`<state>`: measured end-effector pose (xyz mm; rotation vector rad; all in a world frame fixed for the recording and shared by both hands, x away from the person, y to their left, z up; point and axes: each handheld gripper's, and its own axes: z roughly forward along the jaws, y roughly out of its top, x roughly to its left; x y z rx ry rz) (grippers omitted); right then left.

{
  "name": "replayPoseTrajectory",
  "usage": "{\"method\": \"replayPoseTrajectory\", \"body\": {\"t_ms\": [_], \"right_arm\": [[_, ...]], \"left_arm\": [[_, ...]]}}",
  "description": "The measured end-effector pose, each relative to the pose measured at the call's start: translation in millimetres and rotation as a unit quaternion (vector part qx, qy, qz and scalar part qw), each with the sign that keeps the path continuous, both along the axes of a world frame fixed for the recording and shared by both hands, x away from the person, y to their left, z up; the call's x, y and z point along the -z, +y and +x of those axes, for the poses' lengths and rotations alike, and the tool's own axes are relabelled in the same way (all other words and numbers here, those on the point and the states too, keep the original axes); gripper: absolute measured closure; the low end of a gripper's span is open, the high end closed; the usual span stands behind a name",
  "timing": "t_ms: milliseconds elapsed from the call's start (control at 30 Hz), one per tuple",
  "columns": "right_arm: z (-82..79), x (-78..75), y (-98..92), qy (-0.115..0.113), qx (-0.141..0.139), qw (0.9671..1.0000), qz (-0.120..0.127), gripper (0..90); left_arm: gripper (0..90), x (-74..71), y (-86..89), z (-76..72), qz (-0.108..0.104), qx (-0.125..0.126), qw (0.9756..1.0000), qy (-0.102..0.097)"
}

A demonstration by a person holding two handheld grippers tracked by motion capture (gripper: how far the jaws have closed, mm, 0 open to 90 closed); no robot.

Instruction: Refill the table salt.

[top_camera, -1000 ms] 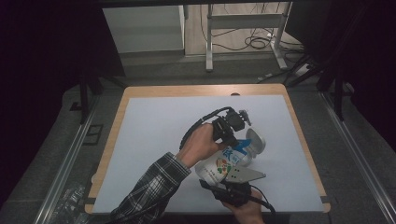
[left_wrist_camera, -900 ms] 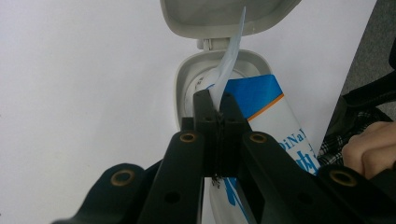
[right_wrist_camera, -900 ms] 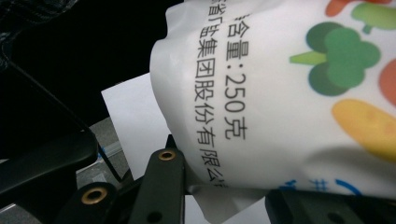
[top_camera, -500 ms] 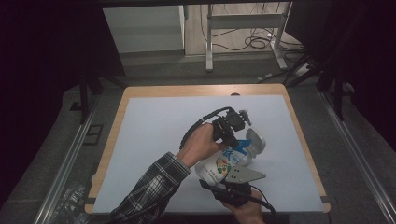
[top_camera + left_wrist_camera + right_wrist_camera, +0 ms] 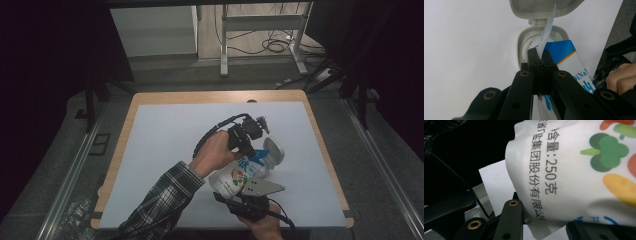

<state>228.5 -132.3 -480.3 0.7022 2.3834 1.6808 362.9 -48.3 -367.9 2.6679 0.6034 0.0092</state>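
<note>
Lying on the white counter (image 5: pixel 165 150) right of the middle, near its front edge, a soft pack of wipes (image 5: pixel 242 172) sits between both tools. From the high view, the left gripper (image 5: pixel 252 147) reaches over the pack's far end, where the grey flip lid (image 5: pixel 274 150) stands open, and the right gripper (image 5: pixel 245 197) meets the pack's near end beside the grey three-cornered plate (image 5: pixel 260 188).

The left gripper view adds the detail: its fingers (image 5: pixel 534 56) are pressed together on a thin white wipe (image 5: pixel 547 32) rising out of the round opening under the lid (image 5: pixel 544 7), with a plaid sleeve at the right edge.

The right gripper view brings the pack's printed wrapper (image 5: pixel 579 170) close: black characters, "250", and vegetable drawings. Its fingers (image 5: pixel 510 217) appear to pinch the pack's crimped bottom edge.
</note>
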Motion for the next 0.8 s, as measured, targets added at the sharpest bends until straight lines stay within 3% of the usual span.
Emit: {"method": "replayPoseTrajectory", "body": {"t_ms": [800], "right_arm": [[0.6,-2.3,-0.6,-0.002,-0.001,1.0,0.003,73.3]], "left_arm": [[89.9,-0.5,-3.8,3.7,0.012,0.005,0.9999,0.01]]}}
